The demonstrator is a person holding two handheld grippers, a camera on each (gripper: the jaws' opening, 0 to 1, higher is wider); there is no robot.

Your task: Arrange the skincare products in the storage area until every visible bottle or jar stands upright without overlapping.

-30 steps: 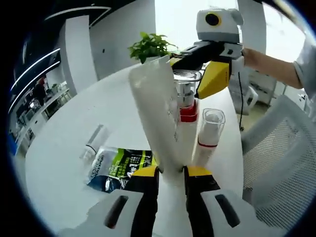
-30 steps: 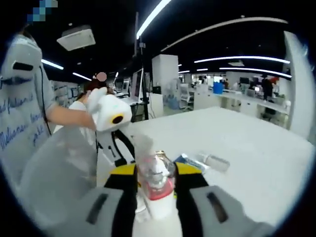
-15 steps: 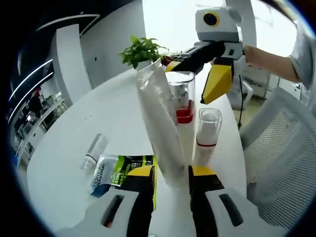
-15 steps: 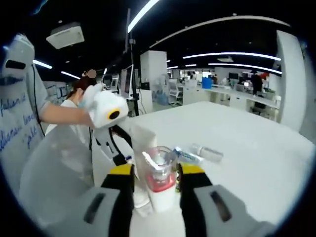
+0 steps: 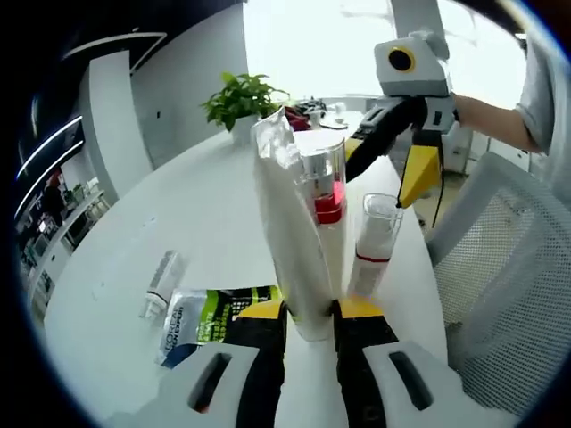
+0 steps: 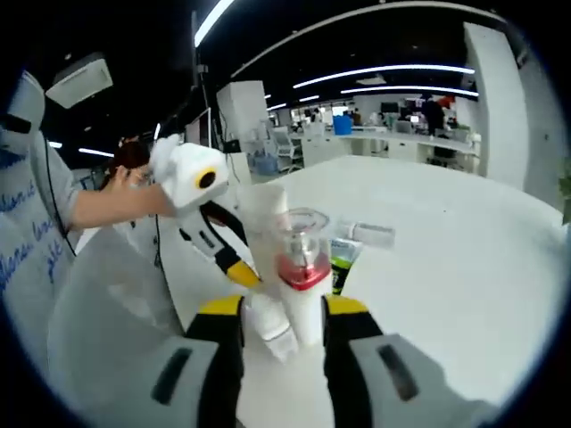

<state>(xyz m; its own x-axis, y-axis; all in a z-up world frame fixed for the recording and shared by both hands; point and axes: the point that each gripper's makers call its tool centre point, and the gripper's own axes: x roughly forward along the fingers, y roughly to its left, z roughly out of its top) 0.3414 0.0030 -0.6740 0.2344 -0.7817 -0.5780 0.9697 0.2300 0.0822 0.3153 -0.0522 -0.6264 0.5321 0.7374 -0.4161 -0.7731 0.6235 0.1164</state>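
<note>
**Two tongs at a cluster of skincare containers on a white table**

Left gripper view. We see the left tongs (image 5: 310, 310) at 6 o'clock, its yellow-tipped jaws closed narrowly on the base of an upright white tube (image 5: 287, 232). Touching the tube at 3 o'clock stands a pump bottle (image 5: 326, 201) with a clear cap and red collar; just beside that stands a shorter clear-capped bottle (image 5: 373, 250). At 9 o'clock of the tube a green-and-black sachet (image 5: 210, 312) and a small clear vial (image 5: 161, 281) lie flat on the table (image 5: 196, 205). The right tongs (image 5: 393, 160) enters from 2 o'clock, above the bottles, jaws parted and holding nothing. A potted plant (image 5: 239, 102) stands at 11 o'clock.

Right gripper view. We see the right tongs (image 6: 282, 308) at 6 o'clock, jaws apart on either side of the pump bottle (image 6: 303, 276); whether they touch it we cannot tell. The shorter bottle (image 6: 268, 325) appears low between the jaws. The white tube (image 6: 266, 227) stands behind, gripped low by the left tongs (image 6: 243, 275) from 9 o'clock. The sachet (image 6: 341, 259) and vial (image 6: 366, 234) lie at 1 o'clock.
</note>
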